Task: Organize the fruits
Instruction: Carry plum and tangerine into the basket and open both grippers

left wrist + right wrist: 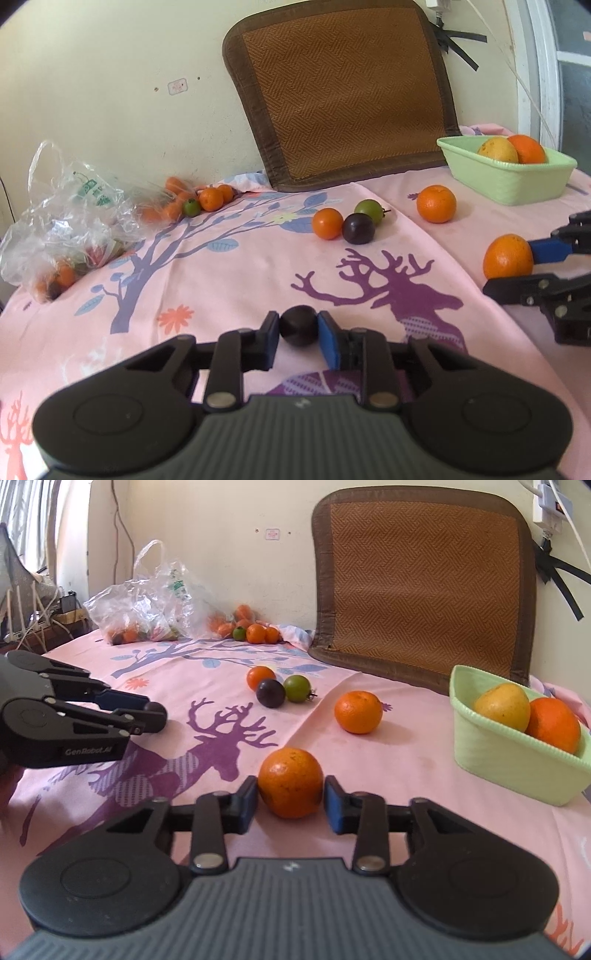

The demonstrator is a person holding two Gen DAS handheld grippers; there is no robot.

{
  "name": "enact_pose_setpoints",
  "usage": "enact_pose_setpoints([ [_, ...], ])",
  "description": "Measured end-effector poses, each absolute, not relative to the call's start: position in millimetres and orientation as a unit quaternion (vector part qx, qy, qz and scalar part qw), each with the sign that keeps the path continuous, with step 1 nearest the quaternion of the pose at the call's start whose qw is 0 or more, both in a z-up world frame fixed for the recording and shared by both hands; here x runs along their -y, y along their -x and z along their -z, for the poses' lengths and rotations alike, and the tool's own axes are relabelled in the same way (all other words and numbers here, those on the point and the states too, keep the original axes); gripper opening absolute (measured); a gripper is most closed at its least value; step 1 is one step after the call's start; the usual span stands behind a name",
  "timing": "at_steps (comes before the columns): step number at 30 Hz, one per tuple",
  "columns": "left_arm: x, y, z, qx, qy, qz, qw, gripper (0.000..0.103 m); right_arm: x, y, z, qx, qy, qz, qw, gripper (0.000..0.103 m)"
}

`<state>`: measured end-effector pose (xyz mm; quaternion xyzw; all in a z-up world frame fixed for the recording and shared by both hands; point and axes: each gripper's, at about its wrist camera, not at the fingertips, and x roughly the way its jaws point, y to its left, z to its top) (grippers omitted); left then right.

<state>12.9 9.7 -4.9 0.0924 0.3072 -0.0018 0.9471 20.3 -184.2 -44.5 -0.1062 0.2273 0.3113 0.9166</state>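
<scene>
My left gripper (298, 328) is shut on a dark purple plum (299, 326) low over the pink cloth; it also shows in the right wrist view (157, 716). My right gripper (290, 797) has its jaws around an orange (290, 782) that rests on the cloth; a slight gap shows at the right pad. That orange also shows in the left wrist view (508, 256). A green basket (509, 753) at the right holds a yellow fruit (502, 706) and an orange (553, 723).
Loose on the cloth lie another orange (358, 712), a small orange (260, 677), a dark plum (270, 693) and a green fruit (297, 688). A plastic bag (147, 602) with fruit and several small fruits (255, 631) sit at the back. A woven mat (424, 587) leans on the wall.
</scene>
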Motion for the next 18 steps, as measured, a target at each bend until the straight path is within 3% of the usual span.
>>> enact_pose_setpoints([
  [13,90,-80,-56,-0.216,-0.062,0.166,0.960,0.023,257,-49,11,-0.130,0.058,-0.164,0.976,0.039],
  [18,135,-121,-49,-0.229,-0.065,0.207,0.949,0.023,289,-77,10,-0.122,0.055,-0.093,0.987,0.040],
])
